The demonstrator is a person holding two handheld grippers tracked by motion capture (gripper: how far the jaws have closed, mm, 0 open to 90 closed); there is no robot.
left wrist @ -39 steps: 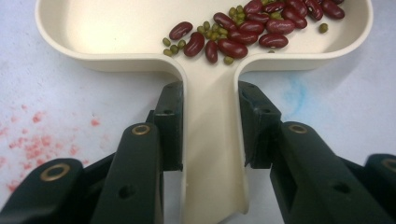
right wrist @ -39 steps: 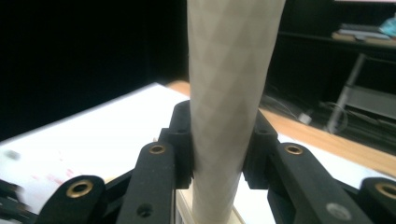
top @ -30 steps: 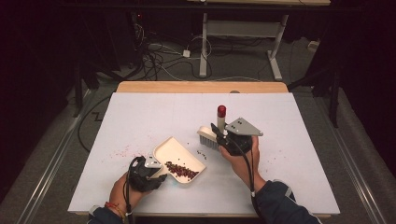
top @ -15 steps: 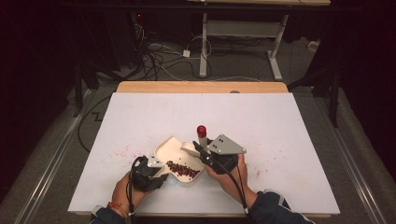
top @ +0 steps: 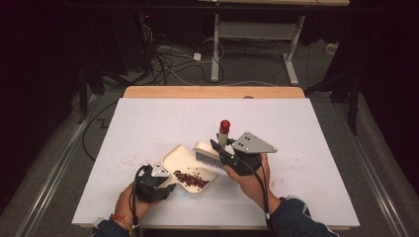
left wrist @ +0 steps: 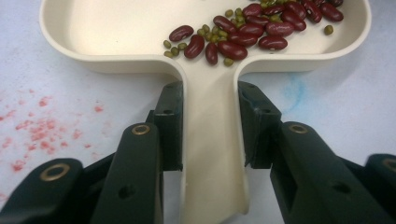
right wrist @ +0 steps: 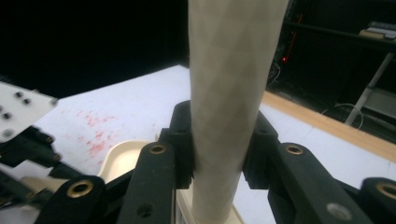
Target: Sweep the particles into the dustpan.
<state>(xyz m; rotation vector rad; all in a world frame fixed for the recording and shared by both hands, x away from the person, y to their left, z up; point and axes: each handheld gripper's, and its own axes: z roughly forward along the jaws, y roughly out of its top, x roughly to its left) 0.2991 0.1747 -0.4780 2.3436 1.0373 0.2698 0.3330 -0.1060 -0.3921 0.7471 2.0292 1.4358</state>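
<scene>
Beside the left tool [top: 165, 180], clamped on the dustpan [top: 188, 168] handle, the right tool [top: 222, 150], pinching the brush [top: 210, 153], had swung back off the beans [top: 190, 178], sweep finished.

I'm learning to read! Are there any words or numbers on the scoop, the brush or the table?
None: no words, numbers or signs can be read anywhere.
The dustpan, the brush handle and the white table are all plain.

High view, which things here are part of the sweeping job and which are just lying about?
In use:
dustpan
beans
brush
left hand-held gripper
right hand-held gripper

Lying about:
red specks
floor cables
</scene>
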